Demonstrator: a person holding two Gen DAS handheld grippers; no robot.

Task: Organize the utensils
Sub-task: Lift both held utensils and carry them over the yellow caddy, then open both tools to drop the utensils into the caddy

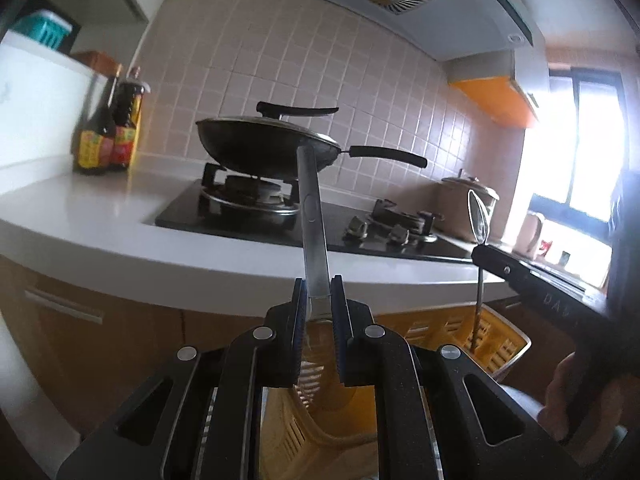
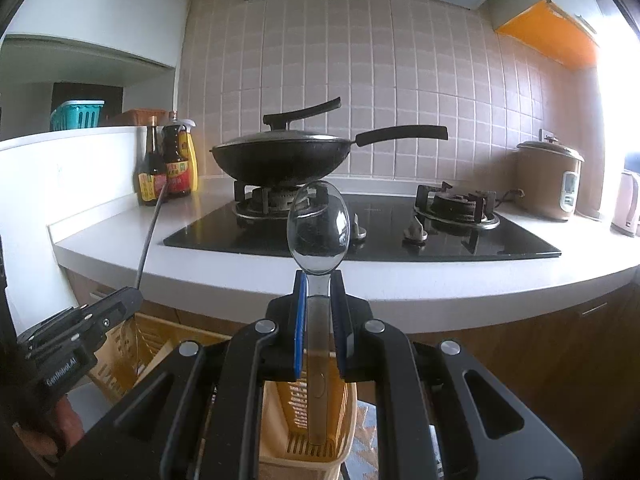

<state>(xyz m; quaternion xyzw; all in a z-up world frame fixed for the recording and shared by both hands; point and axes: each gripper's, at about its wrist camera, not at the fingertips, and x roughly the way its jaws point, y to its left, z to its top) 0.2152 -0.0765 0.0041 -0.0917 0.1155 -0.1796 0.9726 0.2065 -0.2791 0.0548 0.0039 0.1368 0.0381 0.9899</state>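
Note:
My left gripper (image 1: 319, 292) is shut on a flat steel utensil (image 1: 313, 216) whose handle stands upright above the pads. Its lower end is hidden behind the fingers, over a yellow slotted basket (image 1: 320, 424). My right gripper (image 2: 319, 292) is shut on the neck of a steel spoon (image 2: 319, 224), bowl up, with the handle hanging down into the yellow basket (image 2: 280, 420). In the left wrist view the right gripper (image 1: 486, 254) holds that spoon (image 1: 479, 216) at the right. In the right wrist view the left gripper (image 2: 128, 300) shows at the left, its utensil (image 2: 150, 232) edge-on.
A white counter (image 2: 400, 280) curves in front, with a black gas hob (image 2: 380, 236) and a lidded wok (image 2: 280, 156) on the left burner. Sauce bottles (image 2: 168, 164) stand at the left, a rice cooker (image 2: 548, 176) at the right. Wooden cabinet fronts (image 1: 100, 340) lie below.

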